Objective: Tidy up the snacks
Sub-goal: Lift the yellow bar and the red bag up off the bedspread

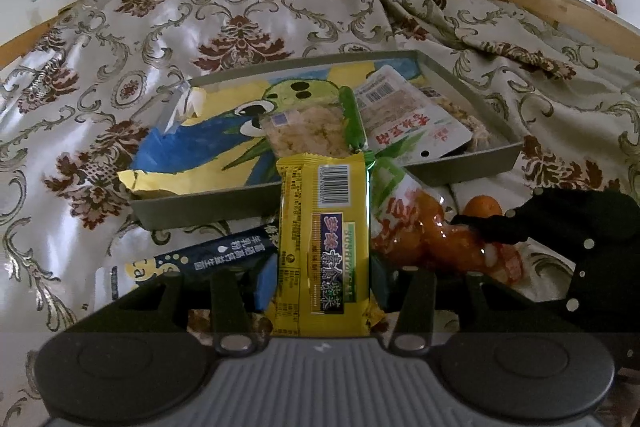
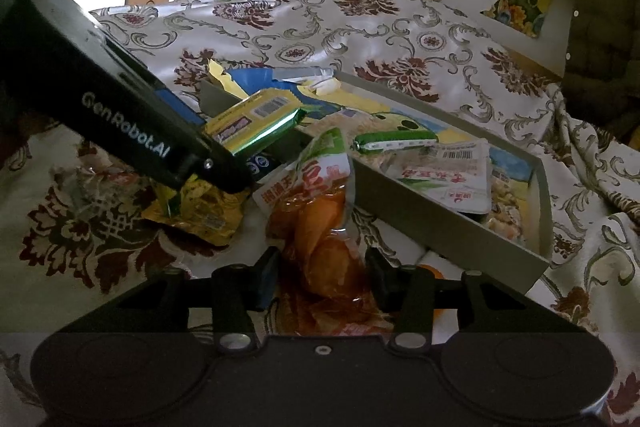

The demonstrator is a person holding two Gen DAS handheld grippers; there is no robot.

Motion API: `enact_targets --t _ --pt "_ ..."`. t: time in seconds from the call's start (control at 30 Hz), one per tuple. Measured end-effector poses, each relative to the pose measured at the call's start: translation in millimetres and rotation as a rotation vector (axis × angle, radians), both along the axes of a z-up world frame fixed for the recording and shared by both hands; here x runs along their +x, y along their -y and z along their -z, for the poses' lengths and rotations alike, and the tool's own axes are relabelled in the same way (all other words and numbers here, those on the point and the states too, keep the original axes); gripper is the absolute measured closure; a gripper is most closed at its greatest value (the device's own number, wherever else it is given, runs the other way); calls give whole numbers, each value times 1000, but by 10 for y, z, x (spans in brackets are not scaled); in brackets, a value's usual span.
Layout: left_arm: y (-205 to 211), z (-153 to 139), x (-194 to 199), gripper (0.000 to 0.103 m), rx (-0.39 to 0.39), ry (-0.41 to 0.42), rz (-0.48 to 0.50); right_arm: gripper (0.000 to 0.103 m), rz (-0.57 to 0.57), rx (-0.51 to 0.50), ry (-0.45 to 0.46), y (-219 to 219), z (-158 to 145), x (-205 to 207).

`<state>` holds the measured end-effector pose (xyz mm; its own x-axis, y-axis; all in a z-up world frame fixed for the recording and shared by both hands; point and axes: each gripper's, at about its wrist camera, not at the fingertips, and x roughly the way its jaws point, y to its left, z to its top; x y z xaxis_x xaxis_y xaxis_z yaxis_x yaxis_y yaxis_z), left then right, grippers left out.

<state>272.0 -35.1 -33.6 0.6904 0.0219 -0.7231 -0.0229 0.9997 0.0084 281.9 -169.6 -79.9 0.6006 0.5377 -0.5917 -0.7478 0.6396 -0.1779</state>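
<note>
Left wrist view: the left gripper (image 1: 322, 291) is clamped on one yellow snack packet (image 1: 323, 239) at lower centre, held upright in front of the grey tray (image 1: 472, 169). Three packets lie in the tray: a green-edged one (image 1: 316, 131), a white one (image 1: 404, 115) and another mostly hidden beneath. One orange snack bag (image 2: 320, 251) sits between the right gripper (image 2: 322, 279) fingers, lower centre; they have narrowed onto its sides. One dark blue sachet (image 1: 208, 255) lies lower left on the floral bedspread (image 1: 160, 27).
</note>
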Motion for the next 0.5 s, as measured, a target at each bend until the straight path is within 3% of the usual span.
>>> enact_targets --t 0.5 --pt "39 -389 -153 52 4 60 -60 56 30 16 52 166 -263 -213"
